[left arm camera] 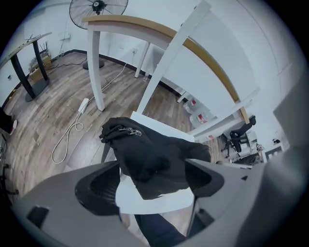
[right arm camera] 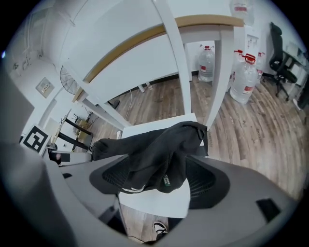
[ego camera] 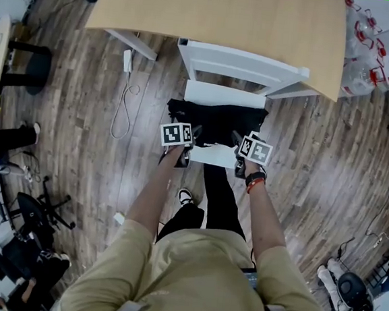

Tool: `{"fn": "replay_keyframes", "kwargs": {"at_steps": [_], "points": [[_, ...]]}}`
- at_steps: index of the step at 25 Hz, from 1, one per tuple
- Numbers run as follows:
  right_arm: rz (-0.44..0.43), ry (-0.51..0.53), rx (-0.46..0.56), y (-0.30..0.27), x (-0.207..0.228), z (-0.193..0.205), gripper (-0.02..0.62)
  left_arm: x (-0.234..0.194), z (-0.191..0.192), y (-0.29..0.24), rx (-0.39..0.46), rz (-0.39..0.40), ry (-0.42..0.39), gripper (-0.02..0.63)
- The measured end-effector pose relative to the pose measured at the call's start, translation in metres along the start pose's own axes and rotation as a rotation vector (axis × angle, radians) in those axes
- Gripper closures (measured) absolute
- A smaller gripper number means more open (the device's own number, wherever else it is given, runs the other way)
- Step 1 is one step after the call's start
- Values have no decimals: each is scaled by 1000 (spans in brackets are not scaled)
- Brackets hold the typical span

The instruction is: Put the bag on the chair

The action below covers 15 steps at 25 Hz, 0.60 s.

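Observation:
A black bag (ego camera: 214,119) lies on the seat (ego camera: 223,93) of a white chair (ego camera: 240,64) pushed up to the table. My left gripper (ego camera: 187,125) and right gripper (ego camera: 240,136) sit at the bag's near edge, one at each end. In the left gripper view the jaws (left arm camera: 152,185) stand wide apart, with the bag (left arm camera: 149,154) slumped between them over the white seat (left arm camera: 154,205). The right gripper (right arm camera: 161,181) is also open. A fold of the bag (right arm camera: 154,149) hangs between its pads without being pinched, above the seat (right arm camera: 154,200).
A wooden-topped table (ego camera: 220,11) with white legs stands over the chair back. Water bottles (ego camera: 366,44) stand at the right, and a cable with a power strip (ego camera: 124,98) lies at the left. A black office chair base (ego camera: 34,212) is at the lower left. A fan (left arm camera: 99,7) stands at the wall.

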State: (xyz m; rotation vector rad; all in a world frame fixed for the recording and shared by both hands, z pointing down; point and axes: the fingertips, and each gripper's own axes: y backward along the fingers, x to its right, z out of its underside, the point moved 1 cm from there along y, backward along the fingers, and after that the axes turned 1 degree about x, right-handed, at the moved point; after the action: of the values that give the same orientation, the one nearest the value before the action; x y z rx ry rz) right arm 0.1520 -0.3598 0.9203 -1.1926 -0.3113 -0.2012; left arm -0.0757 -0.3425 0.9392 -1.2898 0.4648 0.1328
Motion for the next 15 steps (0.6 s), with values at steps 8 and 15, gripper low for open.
{"fn": "replay_keyframes", "kwargs": {"at_steps": [8,15], "points": [[-43,-15,88,56,-21,16,233,16,20,60,75,10,-61,198],[-96,-48,184,117,-55,31,233,23,49,122,228,47,-17,206]]}}
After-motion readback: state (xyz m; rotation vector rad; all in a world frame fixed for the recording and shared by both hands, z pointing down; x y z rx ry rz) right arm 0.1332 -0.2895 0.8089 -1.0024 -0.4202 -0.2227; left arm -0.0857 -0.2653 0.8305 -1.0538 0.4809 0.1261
